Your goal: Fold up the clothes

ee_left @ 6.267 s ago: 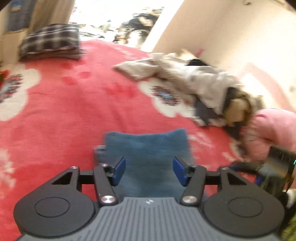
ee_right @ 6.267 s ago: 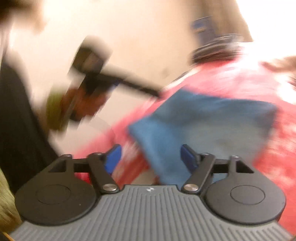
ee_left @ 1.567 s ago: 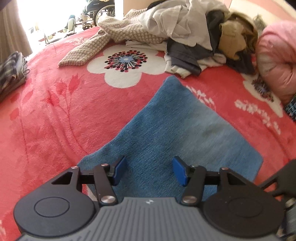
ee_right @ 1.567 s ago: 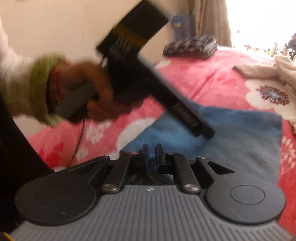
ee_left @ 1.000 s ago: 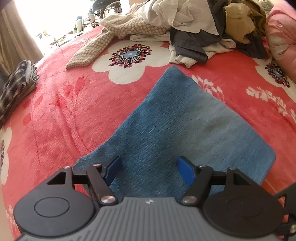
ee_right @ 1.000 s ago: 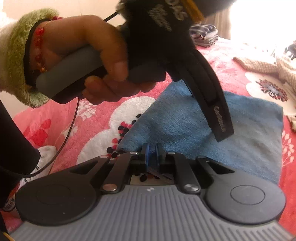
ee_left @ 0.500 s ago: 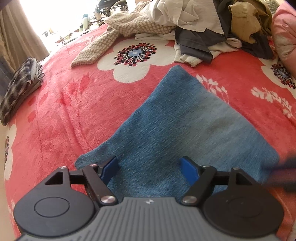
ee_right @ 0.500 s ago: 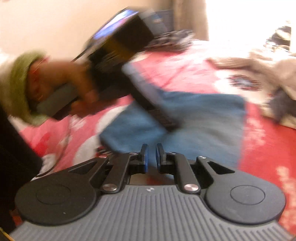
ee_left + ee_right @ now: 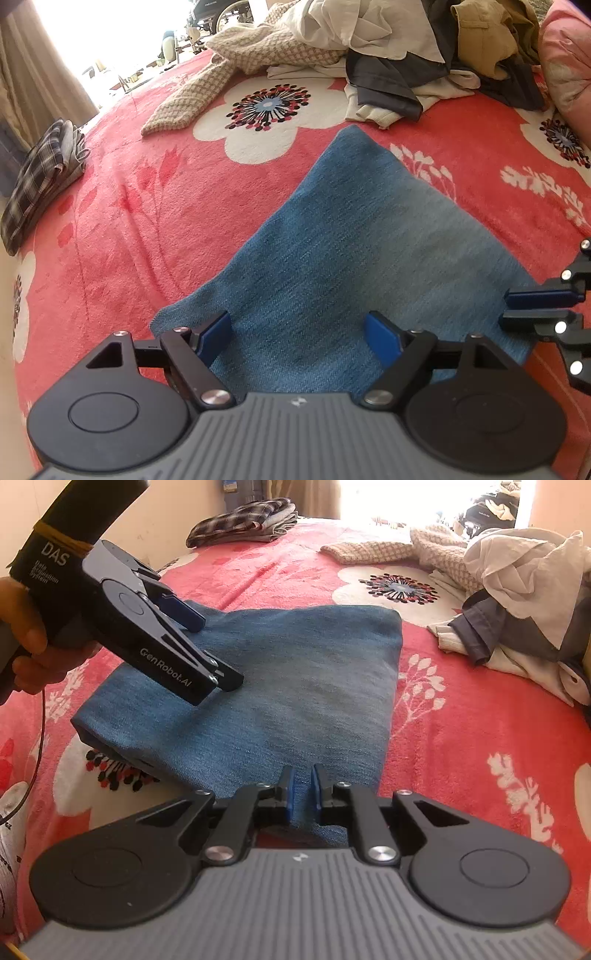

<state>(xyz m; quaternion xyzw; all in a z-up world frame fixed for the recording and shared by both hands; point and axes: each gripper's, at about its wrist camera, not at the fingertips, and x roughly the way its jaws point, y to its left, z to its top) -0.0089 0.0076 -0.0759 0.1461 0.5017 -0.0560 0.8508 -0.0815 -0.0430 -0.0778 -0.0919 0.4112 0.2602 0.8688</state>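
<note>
Folded blue cloth (image 9: 354, 266) on bedspread (image 9: 147, 206)

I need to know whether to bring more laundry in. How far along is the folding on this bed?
One folded plaid stack sits done. The blue denim piece lies folded; left gripper hovers open over it, right gripper shut at its edge. The heap of clothes remains unfolded.

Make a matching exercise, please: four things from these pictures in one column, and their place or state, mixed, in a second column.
1. blue garment
2. plaid clothes
3. left gripper
4. right gripper

A. jaws nearly closed
B. folded flat in the middle of the red blanket
C. jaws wide apart
D. stacked at the blanket's far edge

Pairs: 1-B, 2-D, 3-C, 4-A
</note>
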